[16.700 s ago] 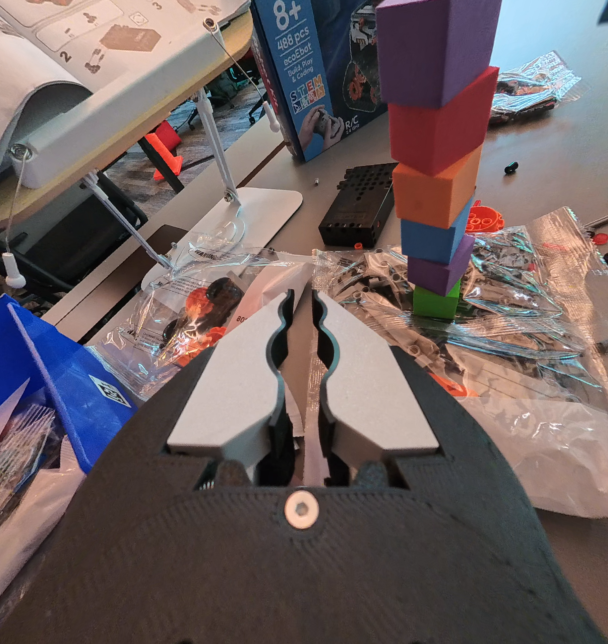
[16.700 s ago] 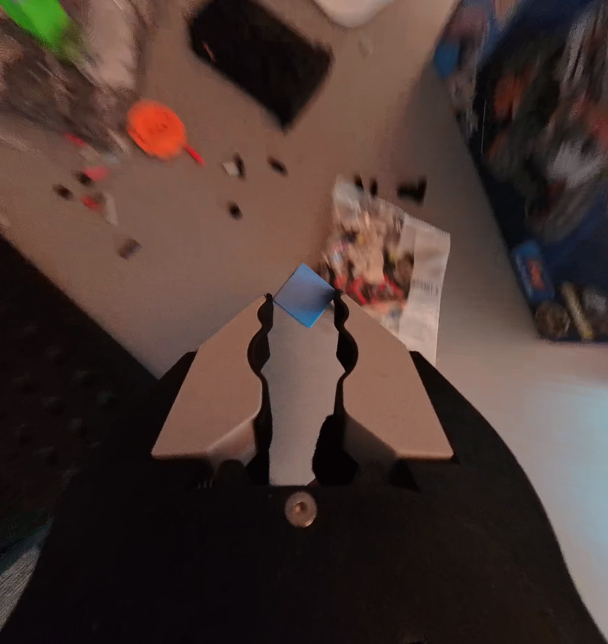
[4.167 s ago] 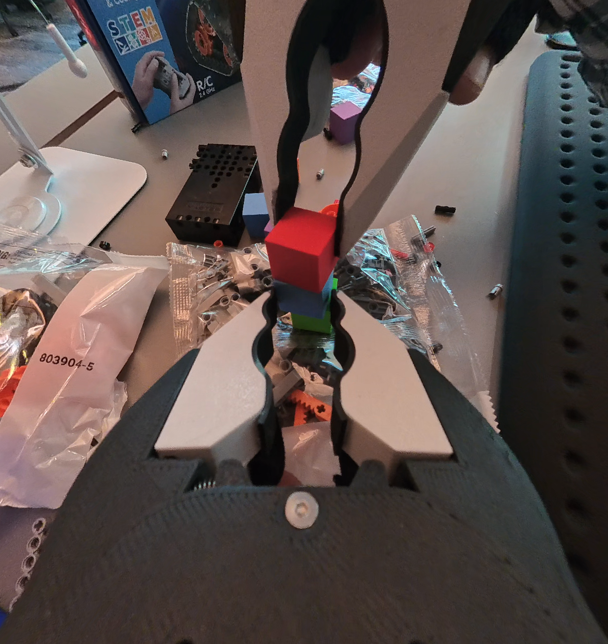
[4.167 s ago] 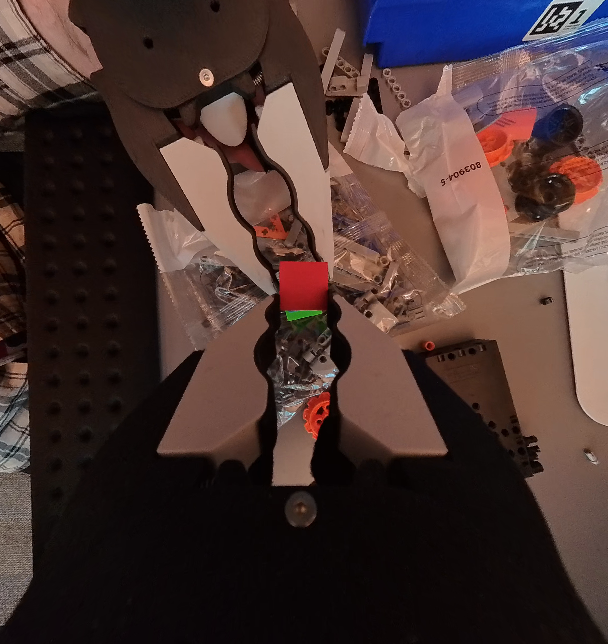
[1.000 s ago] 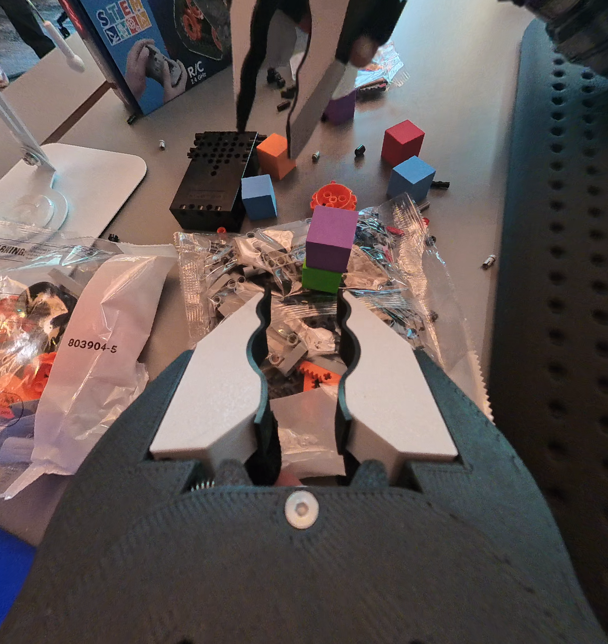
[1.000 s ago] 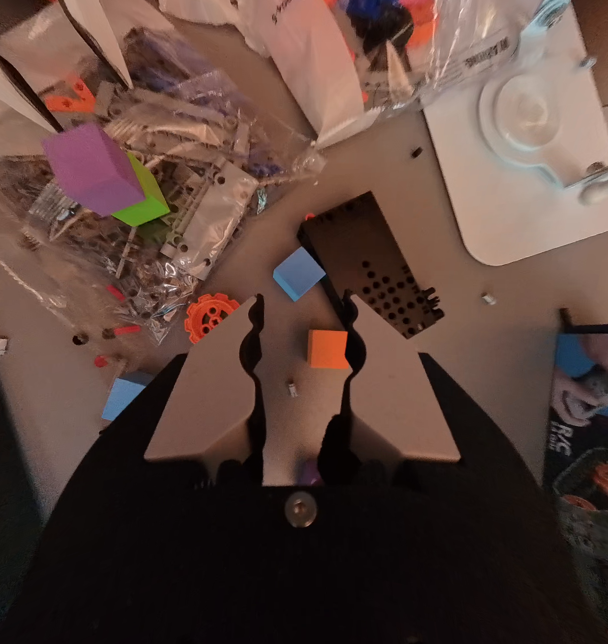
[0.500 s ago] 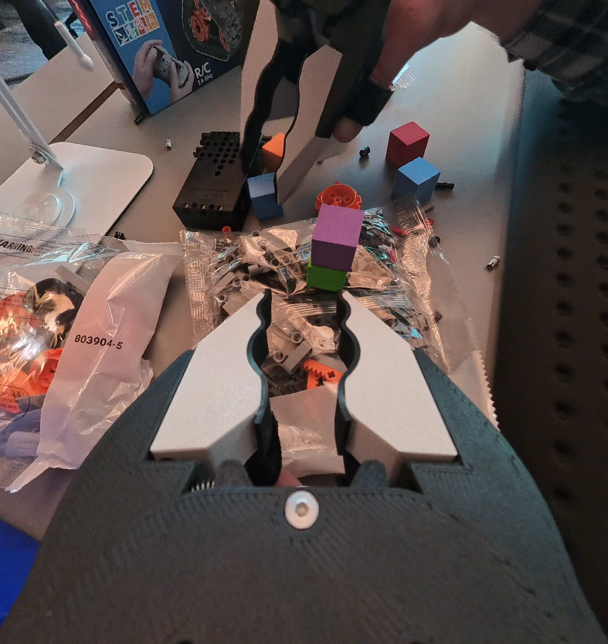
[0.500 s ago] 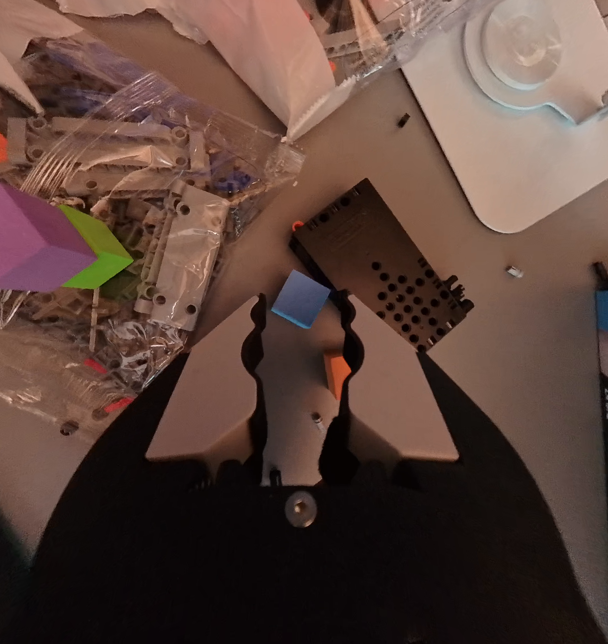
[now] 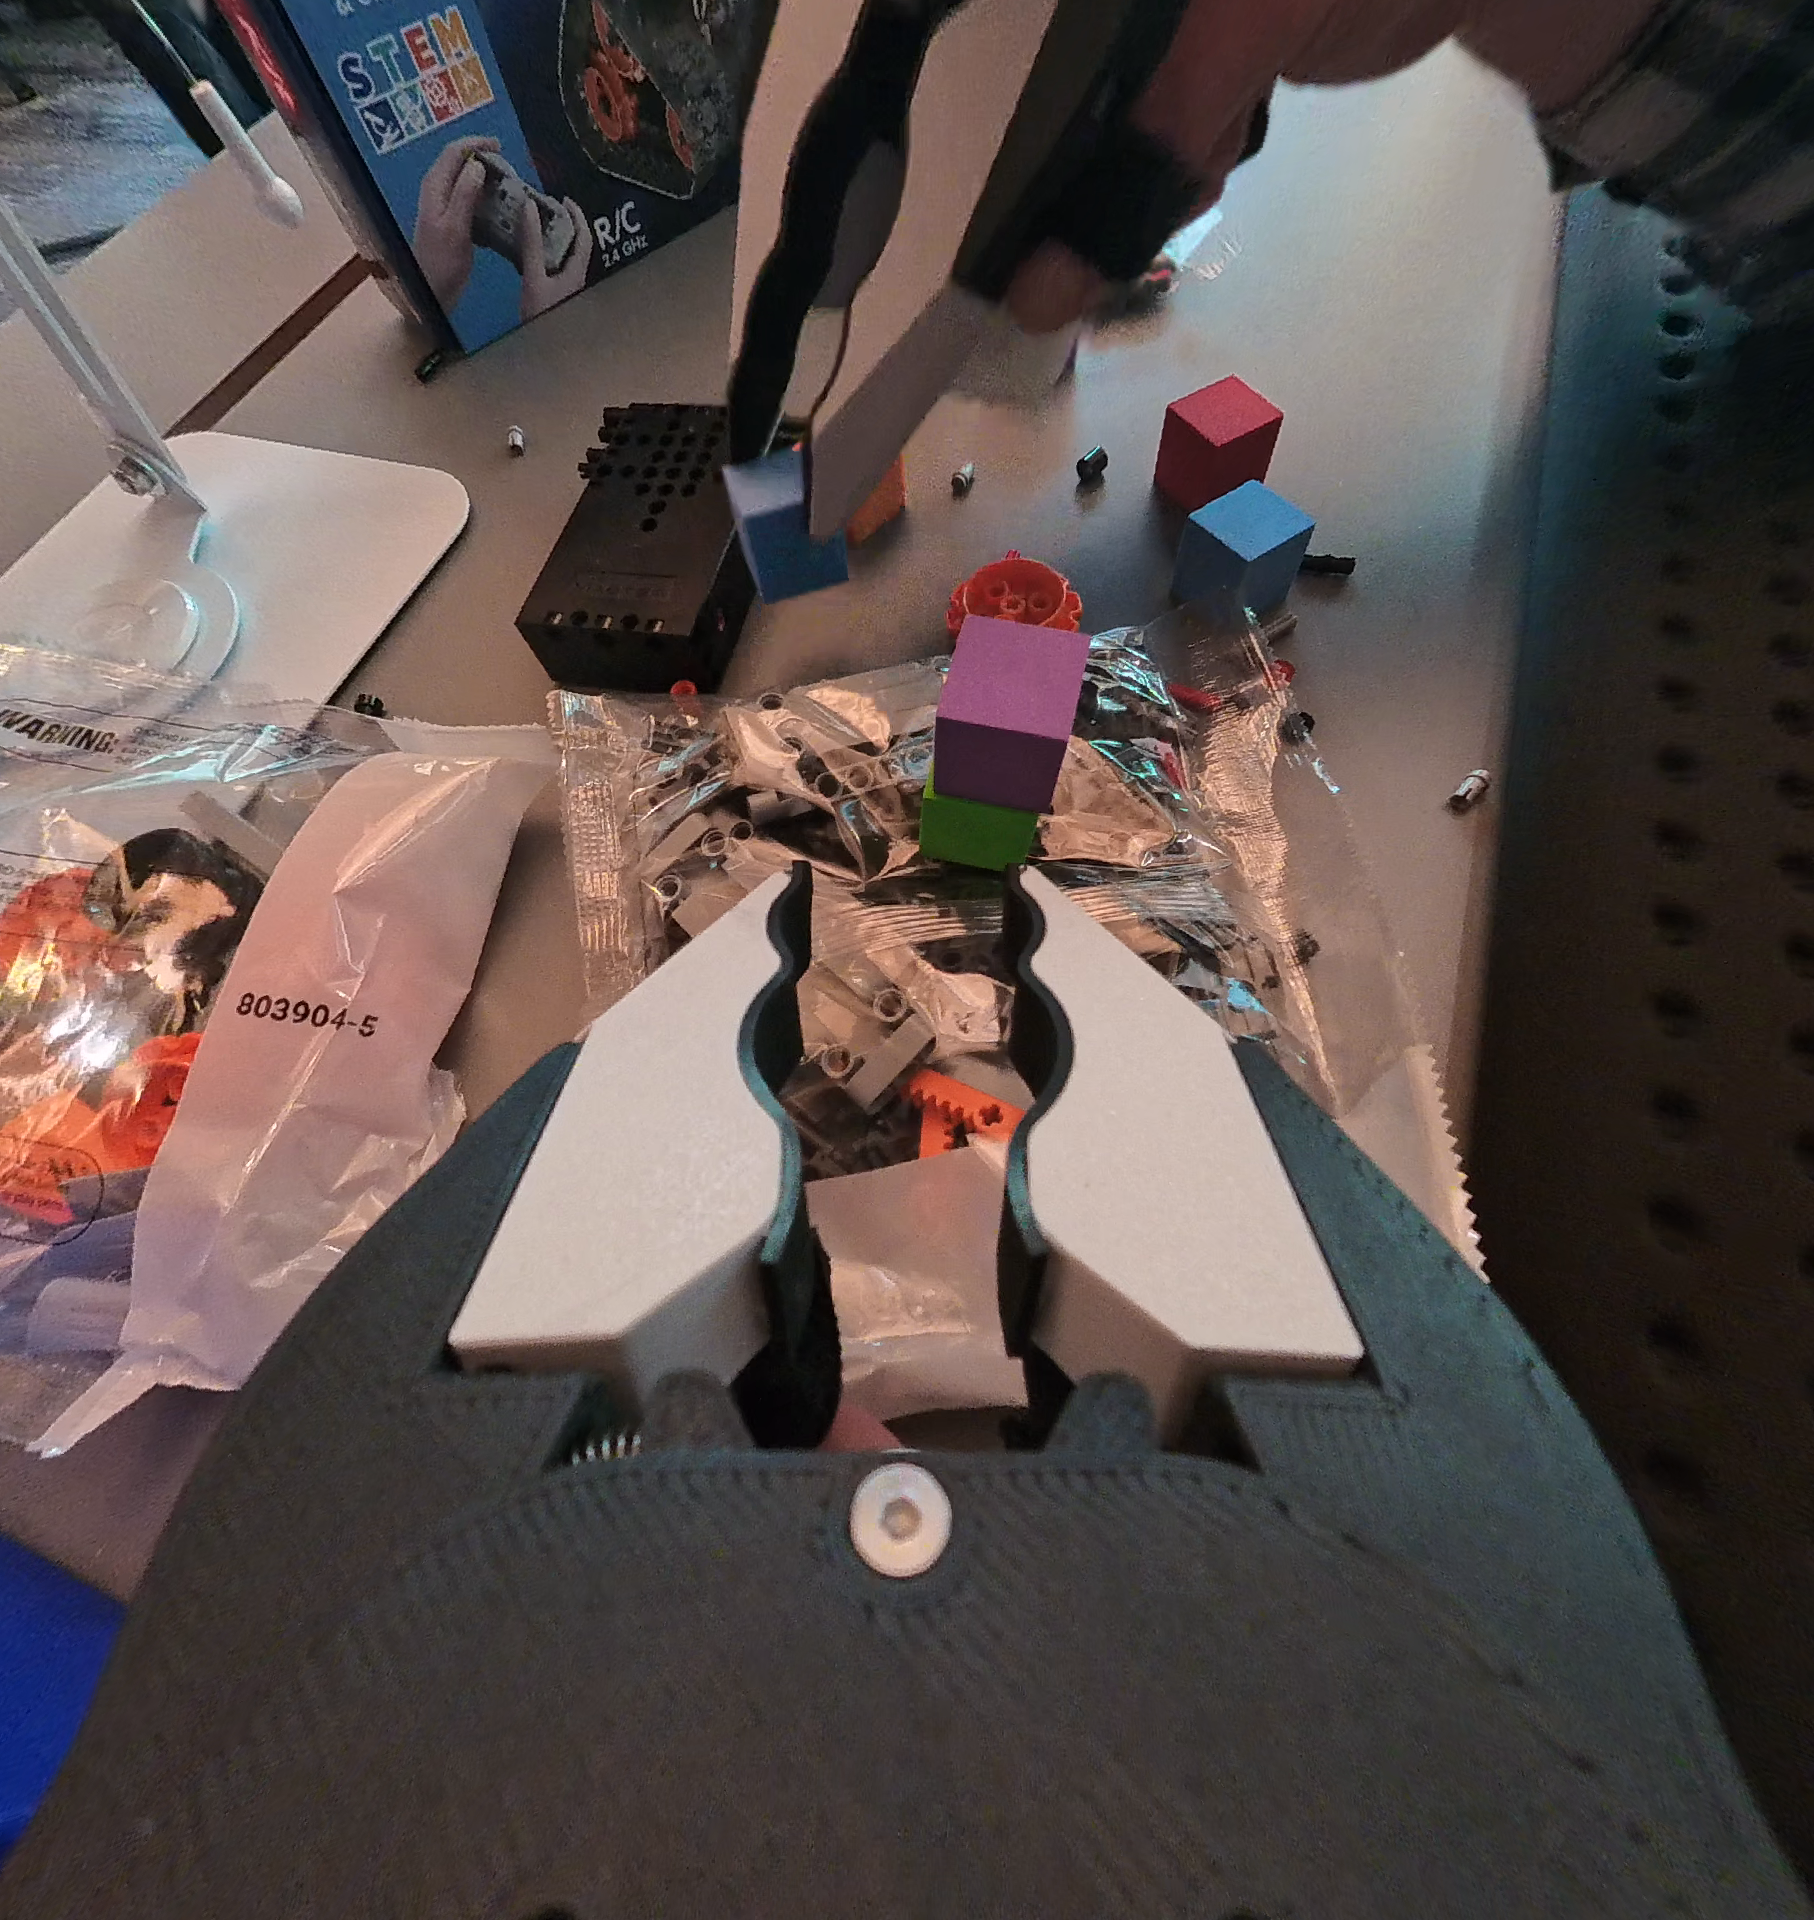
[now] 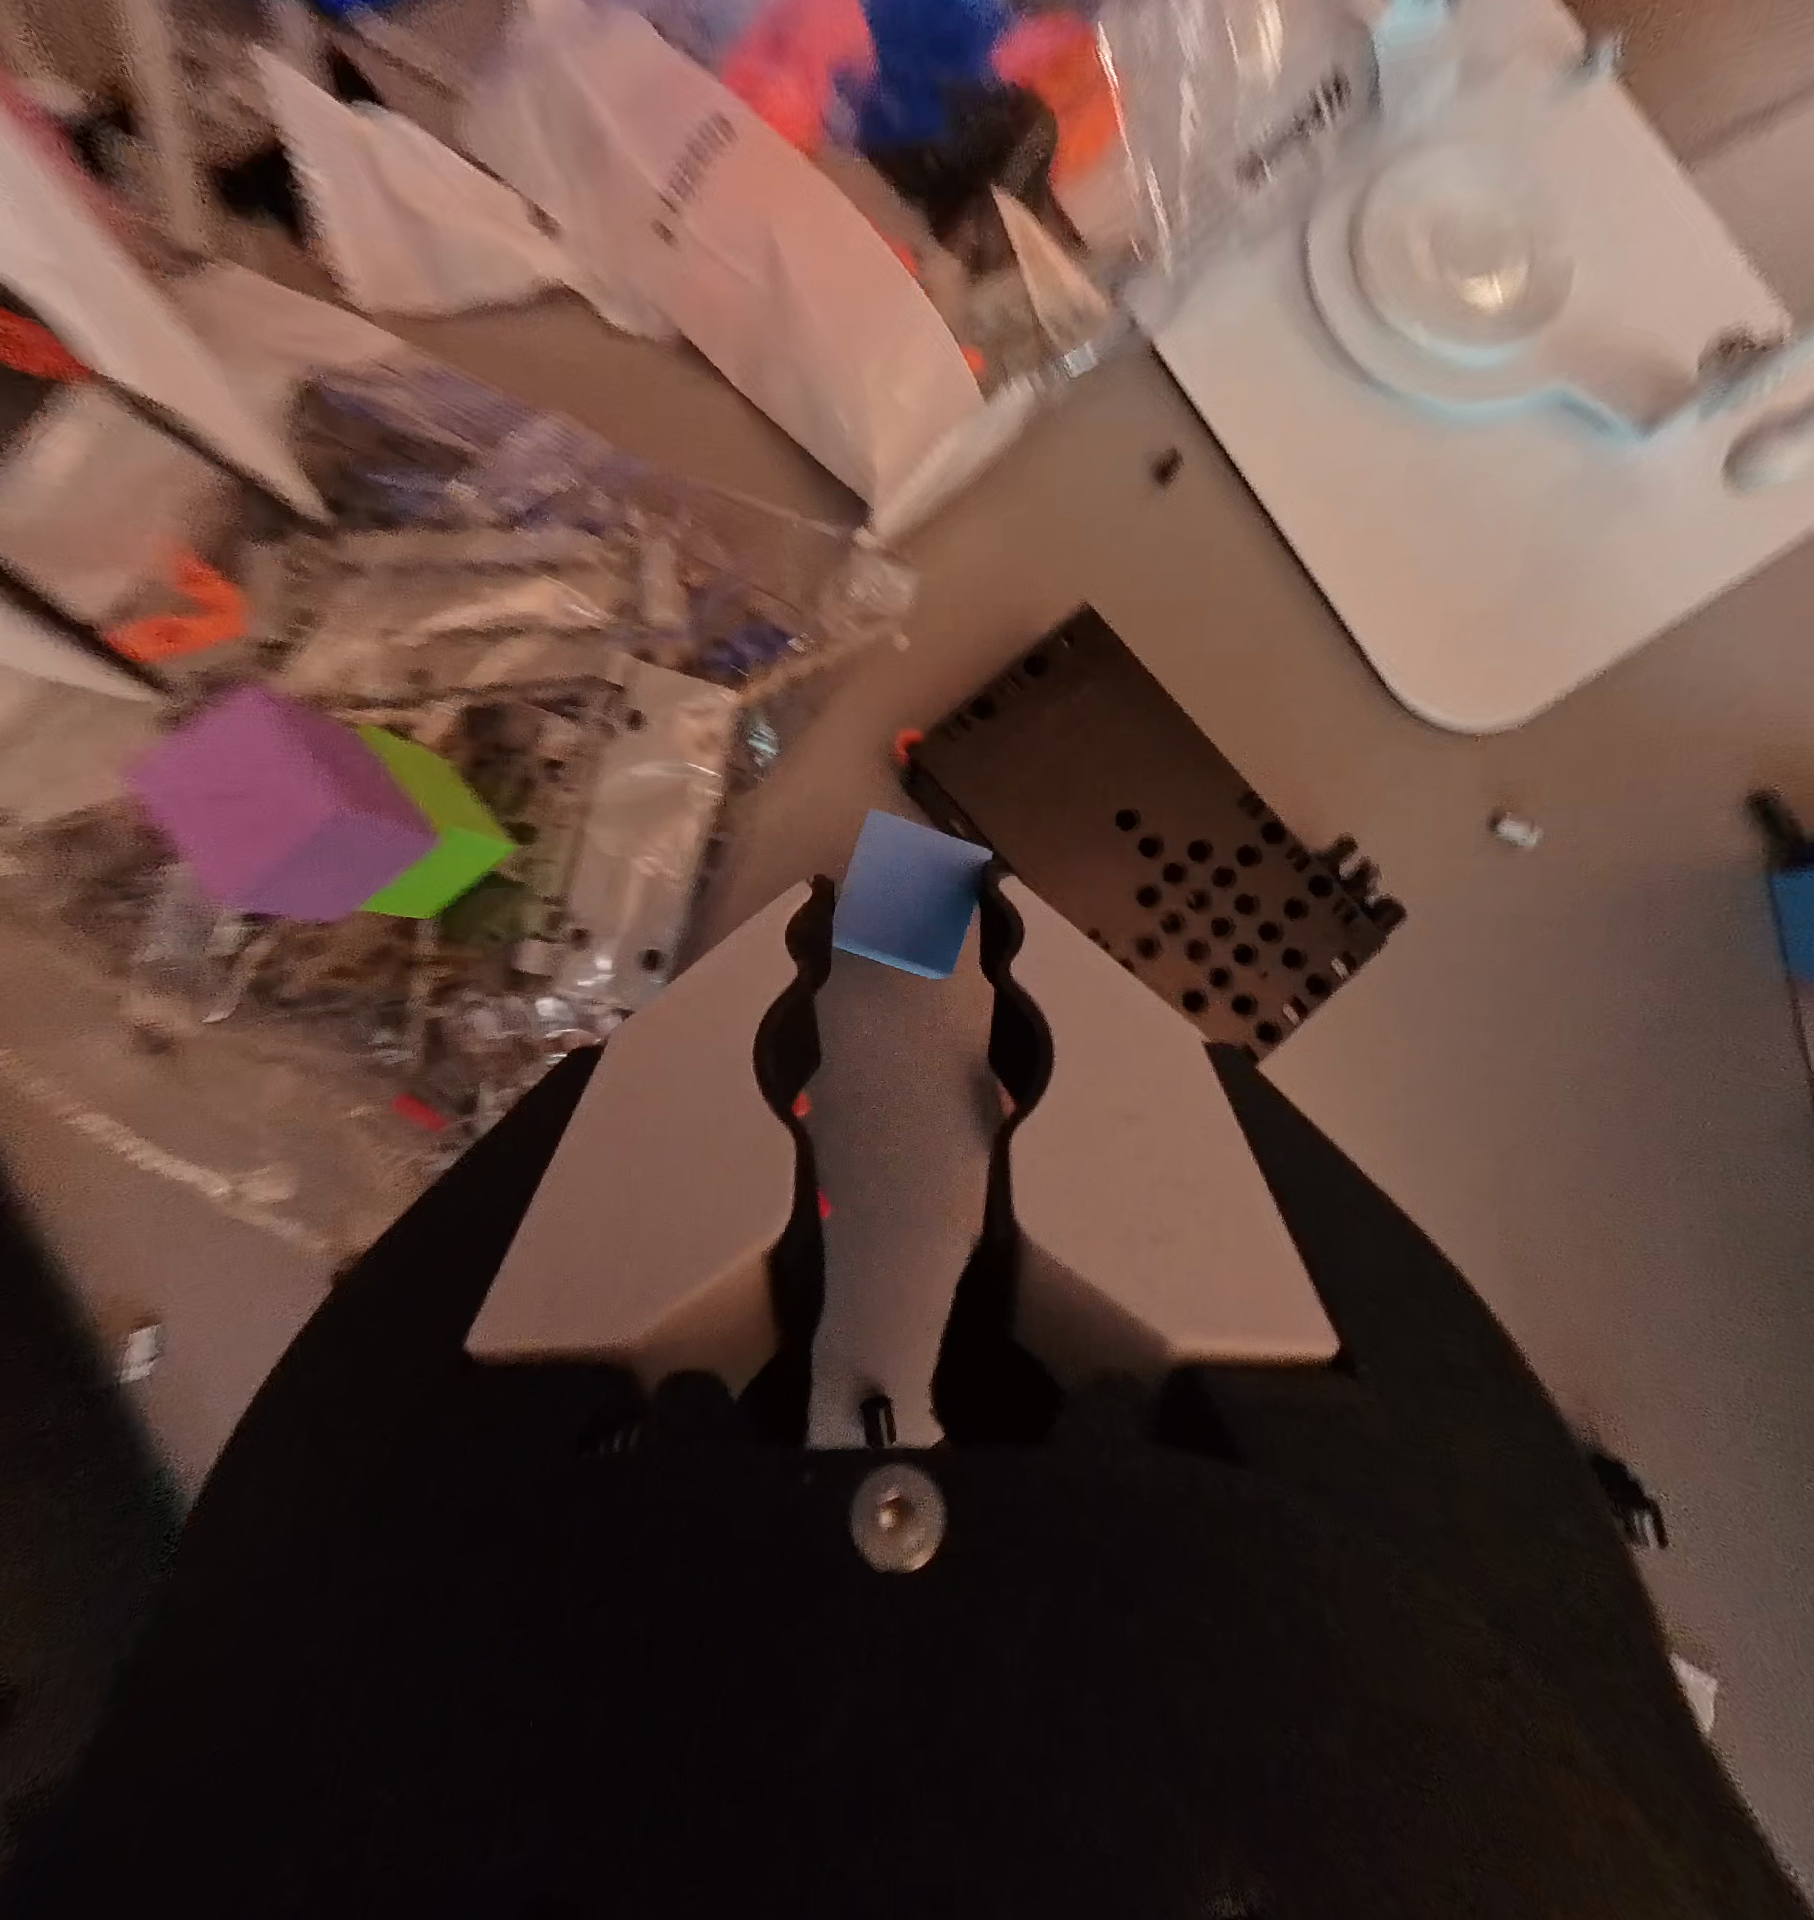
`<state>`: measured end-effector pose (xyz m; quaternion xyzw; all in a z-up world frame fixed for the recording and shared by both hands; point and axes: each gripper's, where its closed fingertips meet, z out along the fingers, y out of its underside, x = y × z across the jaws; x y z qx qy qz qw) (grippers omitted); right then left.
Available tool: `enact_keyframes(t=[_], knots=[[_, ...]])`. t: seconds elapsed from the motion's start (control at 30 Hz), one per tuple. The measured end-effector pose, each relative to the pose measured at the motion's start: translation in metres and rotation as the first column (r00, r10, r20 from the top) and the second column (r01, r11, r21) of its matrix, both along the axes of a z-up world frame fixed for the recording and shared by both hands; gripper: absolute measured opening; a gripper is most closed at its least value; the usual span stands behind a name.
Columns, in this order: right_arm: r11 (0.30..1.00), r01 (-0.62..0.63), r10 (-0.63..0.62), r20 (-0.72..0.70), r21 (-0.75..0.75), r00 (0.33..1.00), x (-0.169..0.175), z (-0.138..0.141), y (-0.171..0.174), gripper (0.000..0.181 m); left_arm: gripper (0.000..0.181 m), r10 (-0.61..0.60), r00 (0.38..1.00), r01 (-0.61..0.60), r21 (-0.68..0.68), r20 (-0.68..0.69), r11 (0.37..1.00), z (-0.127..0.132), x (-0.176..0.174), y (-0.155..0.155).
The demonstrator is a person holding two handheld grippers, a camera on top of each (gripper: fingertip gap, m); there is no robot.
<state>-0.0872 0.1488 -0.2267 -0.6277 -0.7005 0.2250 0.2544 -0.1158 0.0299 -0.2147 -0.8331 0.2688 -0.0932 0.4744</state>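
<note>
A grey table (image 9: 1381, 343) carries parts bags (image 9: 882, 831), a black block (image 9: 633, 561), apparently foam cubes (image 9: 1217, 442)

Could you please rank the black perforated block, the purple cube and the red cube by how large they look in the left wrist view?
1. black perforated block
2. purple cube
3. red cube

The cubes may match in true size; the red one sits farther away.

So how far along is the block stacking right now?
Two stacked: a purple block sits on a green block atop the parts bag. In hand: the right tool grips a blue block. Left on the table: a red block, another blue one, an orange one. The left tool is open, empty.
</note>
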Motion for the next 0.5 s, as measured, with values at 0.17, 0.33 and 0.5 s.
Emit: enact_keyframes(t=[0.17, 0.33, 0.5], knots=[[0.977, -0.212, 0.207, -0.126, -0.025, 0.97, 0.002, 0.057, -0.048, 0.027, 0.035, 0.0, 1.0, 0.0, -0.004, -0.004, 1.0, -0.001, 0.0, 0.0], [0.934, -0.356, 0.354, -0.101, -0.007, 0.93, 0.002, 0.076, -0.09, 0.027, 0.035, 0.005, 1.0, -0.005, -0.003, 0.003, 1.0, -0.001, -0.002, 0.0], [0.916, -0.402, 0.402, -0.019, -0.004, 0.915, -0.001, 0.061, -0.105, 0.027, 0.035, 0.004, 1.0, -0.004, -0.005, 0.003, 1.0, -0.001, -0.001, 0.0]])
